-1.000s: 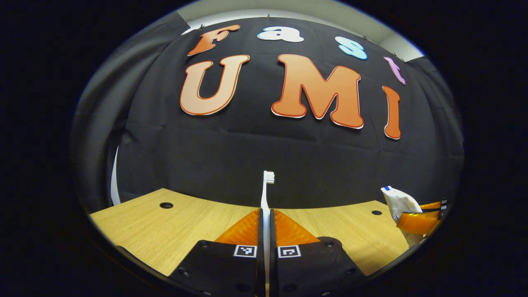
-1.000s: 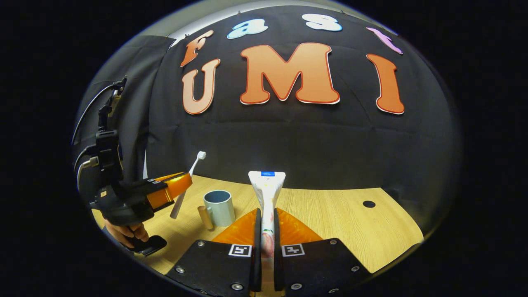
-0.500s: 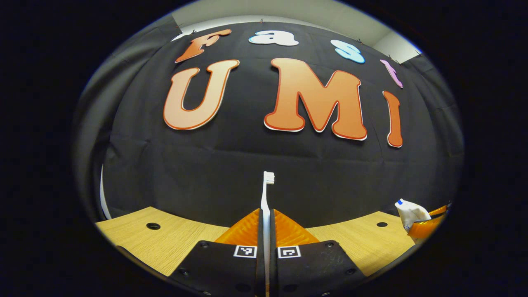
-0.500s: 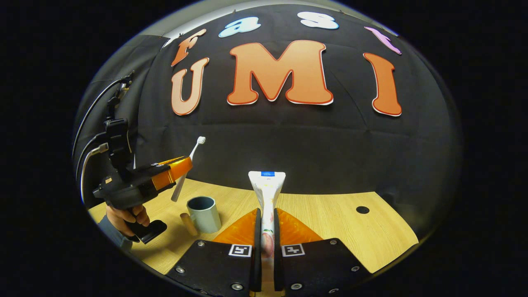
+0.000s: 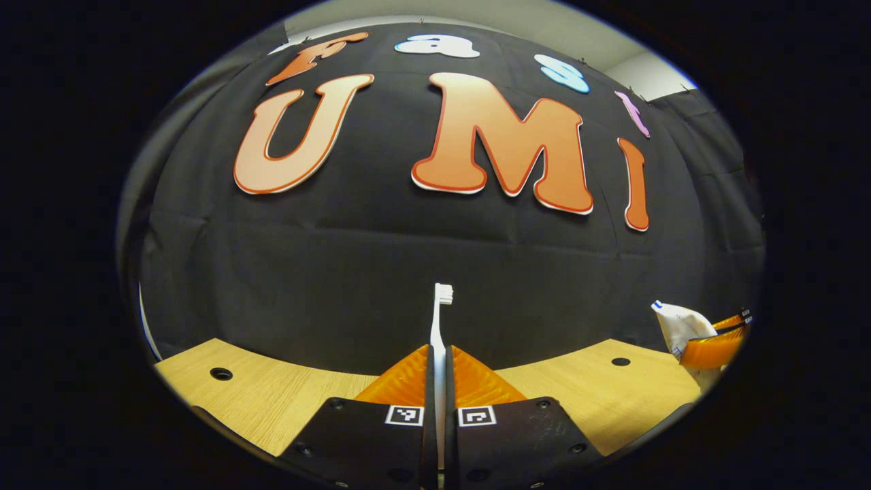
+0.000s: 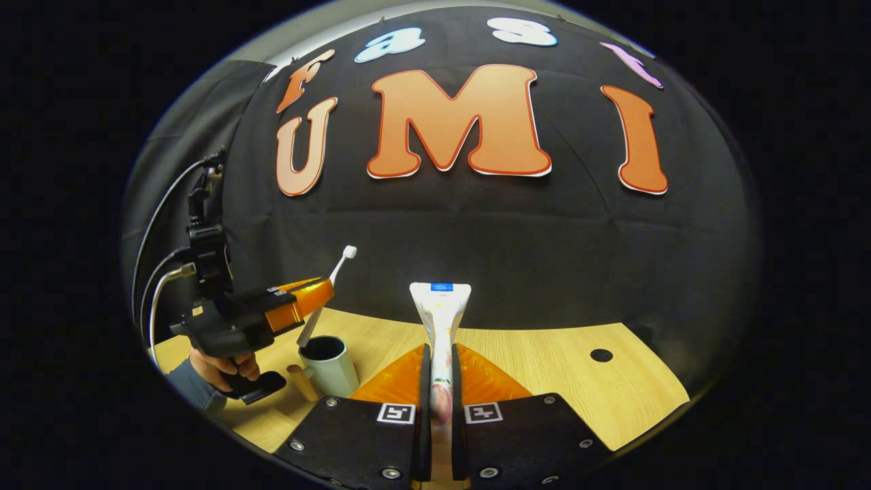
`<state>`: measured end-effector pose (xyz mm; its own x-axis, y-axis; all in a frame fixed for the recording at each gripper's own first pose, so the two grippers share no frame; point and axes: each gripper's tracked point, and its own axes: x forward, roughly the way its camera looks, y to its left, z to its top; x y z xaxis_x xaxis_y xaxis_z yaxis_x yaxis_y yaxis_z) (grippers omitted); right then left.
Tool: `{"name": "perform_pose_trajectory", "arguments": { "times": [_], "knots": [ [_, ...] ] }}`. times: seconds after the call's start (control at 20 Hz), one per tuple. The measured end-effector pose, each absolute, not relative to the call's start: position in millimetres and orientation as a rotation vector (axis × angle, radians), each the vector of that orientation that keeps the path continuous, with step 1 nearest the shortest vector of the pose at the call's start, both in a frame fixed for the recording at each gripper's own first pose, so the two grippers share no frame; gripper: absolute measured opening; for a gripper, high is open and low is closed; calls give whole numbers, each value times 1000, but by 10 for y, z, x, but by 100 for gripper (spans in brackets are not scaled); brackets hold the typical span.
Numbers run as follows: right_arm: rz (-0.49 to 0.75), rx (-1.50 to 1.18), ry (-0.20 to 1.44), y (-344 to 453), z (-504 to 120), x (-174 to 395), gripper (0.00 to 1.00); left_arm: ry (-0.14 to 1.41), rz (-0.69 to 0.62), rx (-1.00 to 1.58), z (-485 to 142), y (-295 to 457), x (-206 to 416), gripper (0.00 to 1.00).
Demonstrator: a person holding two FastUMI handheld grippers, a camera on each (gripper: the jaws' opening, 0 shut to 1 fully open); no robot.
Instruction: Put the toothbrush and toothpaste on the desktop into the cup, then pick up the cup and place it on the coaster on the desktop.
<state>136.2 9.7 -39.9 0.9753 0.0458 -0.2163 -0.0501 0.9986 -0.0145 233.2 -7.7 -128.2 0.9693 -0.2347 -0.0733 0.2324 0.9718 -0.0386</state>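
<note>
A light wood-grain table (image 6: pixel 544 367) is spreading across the booth, with round holes (image 6: pixel 601 354) drilled in it, and a black cloth wall (image 6: pixel 517 245) is hanging behind it. The left tool (image 5: pixel 439 371) is pinching a white toothbrush (image 5: pixel 440 320) tight between its fingers, bristle end up. In the right gripper view that toothbrush (image 6: pixel 333 279) is slanting above a pale cup (image 6: pixel 330 367) standing on the table, and a hand (image 6: pixel 218 364) is gripping the tool's handle. The right tool (image 6: pixel 439 367) is clamping a toothpaste tube (image 6: pixel 440 313), crimped end up, to the right of the cup.
</note>
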Motion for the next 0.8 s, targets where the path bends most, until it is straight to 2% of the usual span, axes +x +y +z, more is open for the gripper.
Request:
{"name": "perform_pose_trajectory", "arguments": {
  "times": [0.8],
  "knots": [
    [95, -14, 180, 359, -323, 1455, 12, 226, -235, -43, -2060, 99, 2346, 5]
  ]
}}
